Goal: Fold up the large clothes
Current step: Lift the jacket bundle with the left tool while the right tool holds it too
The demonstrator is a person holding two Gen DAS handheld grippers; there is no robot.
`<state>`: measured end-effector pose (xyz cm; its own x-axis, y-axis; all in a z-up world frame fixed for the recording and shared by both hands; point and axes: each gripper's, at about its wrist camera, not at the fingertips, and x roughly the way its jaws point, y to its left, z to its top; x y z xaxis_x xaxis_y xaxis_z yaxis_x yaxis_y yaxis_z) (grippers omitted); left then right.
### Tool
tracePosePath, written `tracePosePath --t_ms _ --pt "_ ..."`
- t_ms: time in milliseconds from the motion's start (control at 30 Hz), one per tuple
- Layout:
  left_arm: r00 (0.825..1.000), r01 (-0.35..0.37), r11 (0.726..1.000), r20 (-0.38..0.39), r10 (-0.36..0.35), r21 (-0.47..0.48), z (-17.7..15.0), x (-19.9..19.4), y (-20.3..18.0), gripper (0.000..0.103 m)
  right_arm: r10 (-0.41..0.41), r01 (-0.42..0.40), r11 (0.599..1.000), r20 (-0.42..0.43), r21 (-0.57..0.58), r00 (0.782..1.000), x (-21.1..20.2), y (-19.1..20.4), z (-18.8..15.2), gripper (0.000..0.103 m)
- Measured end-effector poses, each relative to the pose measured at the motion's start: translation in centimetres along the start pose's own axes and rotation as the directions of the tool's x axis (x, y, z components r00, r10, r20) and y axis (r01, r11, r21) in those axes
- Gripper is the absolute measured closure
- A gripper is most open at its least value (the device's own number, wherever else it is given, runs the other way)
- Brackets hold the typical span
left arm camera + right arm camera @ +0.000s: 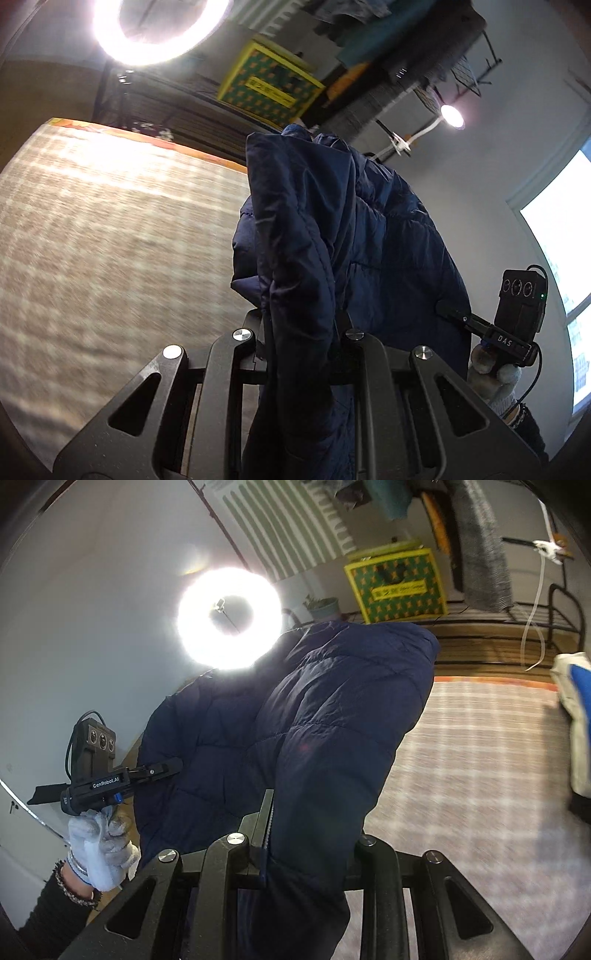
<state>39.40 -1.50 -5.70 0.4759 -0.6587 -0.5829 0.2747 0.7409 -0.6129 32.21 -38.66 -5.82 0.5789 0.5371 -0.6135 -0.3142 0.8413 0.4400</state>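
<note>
A navy quilted puffer jacket (343,236) hangs in the air, held by both grippers above a checked beige cloth surface (110,240). My left gripper (301,317) is shut on a fold of the jacket, which covers its fingertips. My right gripper (306,812) is shut on another part of the jacket (314,716), which drapes over its jaws. In the left wrist view the right gripper (454,312) shows at the right, pinching the jacket's edge. In the right wrist view the left gripper (162,768) shows at the left in a gloved hand, pinching the jacket.
A bright ring light (229,618) stands behind the jacket. A yellow-and-green patterned box (397,587) sits on a dark rack with hanging clothes (480,550). A white and blue garment (576,716) lies at the right edge of the checked surface (480,775). A window (557,236) is at right.
</note>
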Motion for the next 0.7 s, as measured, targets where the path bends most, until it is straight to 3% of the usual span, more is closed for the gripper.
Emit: tracePosePath --t_ms 300,700 --pt "0.999 -0.020 0.994 -0.022 0.023 0.110 -5.0 -0.1 -9.2 0.088 -0.052 0.053 0.999 0.044 -0.005 0.998 -7.8 -1.9 -3.5 0.079" --pt "0.997 0.028 0.978 -0.077 -0.013 0.205 -7.1 4.5 -19.1 0.088 -0.139 0.139 0.990 0.092 0.012 0.986 -16.0 -6.3 -5.9 0.079"
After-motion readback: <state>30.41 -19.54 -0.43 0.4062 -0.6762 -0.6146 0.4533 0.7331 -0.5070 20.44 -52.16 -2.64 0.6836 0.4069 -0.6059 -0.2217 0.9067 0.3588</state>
